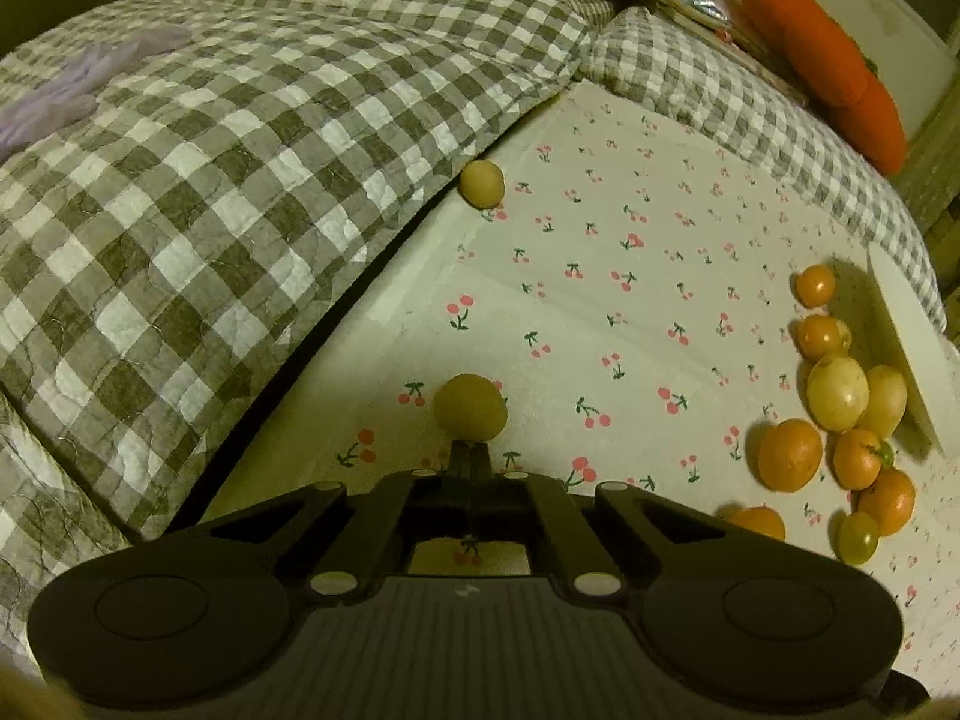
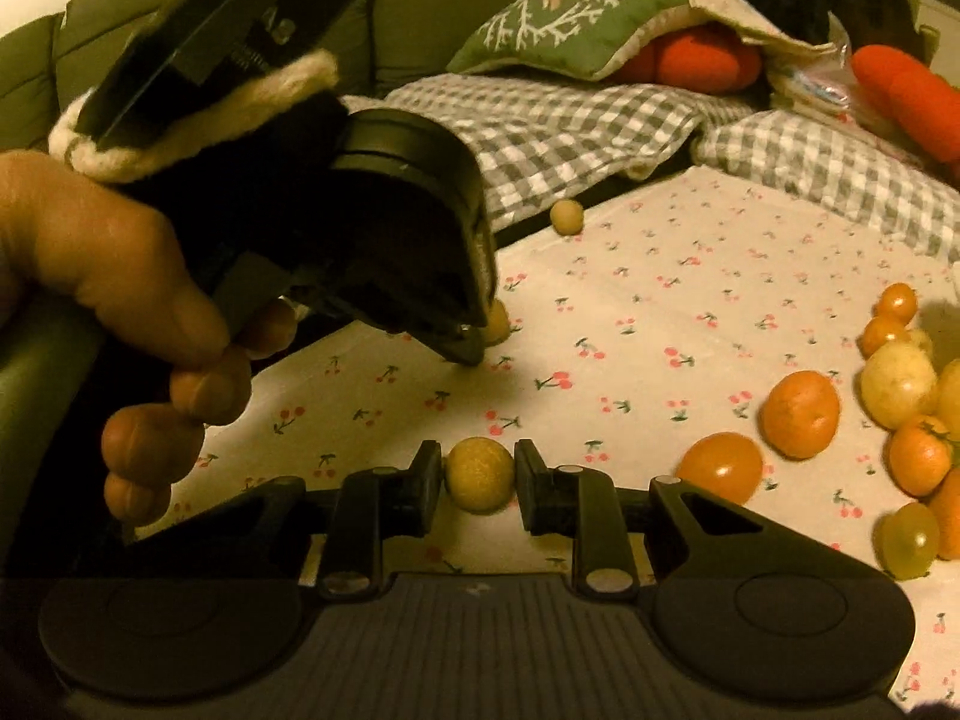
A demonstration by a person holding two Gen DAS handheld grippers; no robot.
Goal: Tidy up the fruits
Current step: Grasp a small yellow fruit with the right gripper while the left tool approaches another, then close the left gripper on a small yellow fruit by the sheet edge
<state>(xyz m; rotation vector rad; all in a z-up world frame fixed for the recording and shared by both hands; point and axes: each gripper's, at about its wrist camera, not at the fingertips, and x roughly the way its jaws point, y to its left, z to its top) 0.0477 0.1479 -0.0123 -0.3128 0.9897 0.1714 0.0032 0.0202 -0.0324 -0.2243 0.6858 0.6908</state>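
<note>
Close by, on a white cloth printed with small red cherries (image 1: 630, 312), loose fruit lies scattered. Right gripper (image 2: 480, 483): its two dark pads press either side of a small round tan fruit (image 2: 480, 483) resting on the cloth. Left gripper (image 1: 470, 462): fingers drawn fully together, nothing between them, their tips touching the near side of a second tan fruit (image 1: 471, 407), which sits just beyond. From the right wrist view that left gripper (image 2: 474, 354) comes in from the upper left, held by a bare hand (image 2: 120, 276) with a cream knitted cuff (image 2: 198, 114) behind it; it hides most of that fruit. A third tan fruit (image 1: 482, 182) rests well apart, against the edge of a grey-and-white checked quilt (image 1: 210, 192) that overlaps the cloth's far side. Off to the right, a loose cluster of orange and pale yellow fruits (image 1: 840, 420) lies beside a tilted white board (image 1: 912, 348); nothing stands between the grippers and this pile. Beyond the quilt: an orange plush carrot (image 1: 804, 36), a green cushion with a white branch pattern (image 2: 570, 18), and an olive-green upholstered backrest (image 2: 432, 6). Lighting dim and yellowish. No readable writing or labels seen.
</note>
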